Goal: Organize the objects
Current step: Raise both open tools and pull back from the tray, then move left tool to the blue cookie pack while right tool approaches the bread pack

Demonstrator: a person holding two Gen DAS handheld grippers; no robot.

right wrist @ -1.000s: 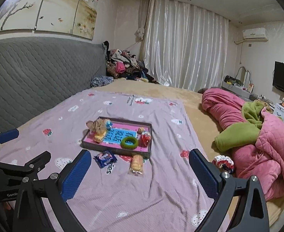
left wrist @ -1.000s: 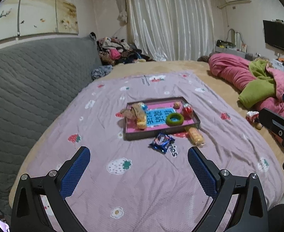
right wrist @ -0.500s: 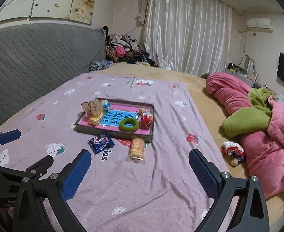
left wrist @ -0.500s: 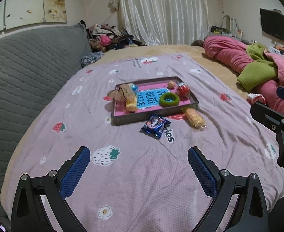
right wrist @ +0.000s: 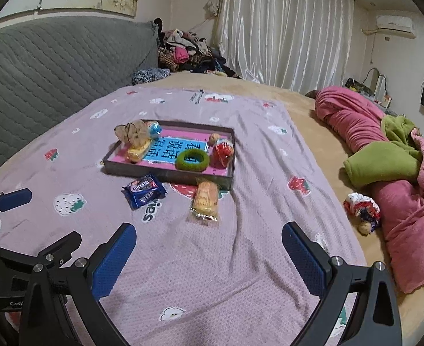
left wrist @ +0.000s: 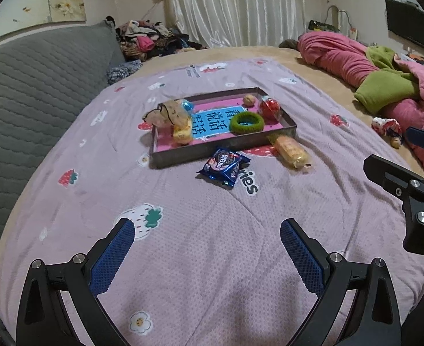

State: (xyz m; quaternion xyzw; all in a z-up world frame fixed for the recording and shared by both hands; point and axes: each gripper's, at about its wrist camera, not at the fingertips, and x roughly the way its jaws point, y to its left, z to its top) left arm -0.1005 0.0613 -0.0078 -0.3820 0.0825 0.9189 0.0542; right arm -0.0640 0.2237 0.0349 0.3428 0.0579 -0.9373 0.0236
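A dark tray (left wrist: 226, 148) (right wrist: 171, 176) with a pink and blue lining lies on the lilac bedspread. It holds a green ring (left wrist: 246, 122) (right wrist: 192, 159), a red ball (left wrist: 270, 107) (right wrist: 223, 150), a small nut, a yellow snack and a beige pouch (left wrist: 165, 114). In front of the tray lie a blue cookie packet (left wrist: 224, 167) (right wrist: 144, 190) and a yellow wafer packet (left wrist: 290, 150) (right wrist: 205, 200). My left gripper (left wrist: 206, 230) and my right gripper (right wrist: 209, 236) are both open and empty, hovering above the bedspread short of the packets.
A grey quilted headboard (left wrist: 24, 92) runs along the left. A pink and green quilt (right wrist: 385, 155) is heaped on the right, with a small striped toy (right wrist: 362, 206) beside it. Clothes are piled at the far end by the curtains.
Both grippers have moved forward and tilted down toward the bed; the tray and packets now look closer and larger. Both stay open. Nothing on the bed has moved.
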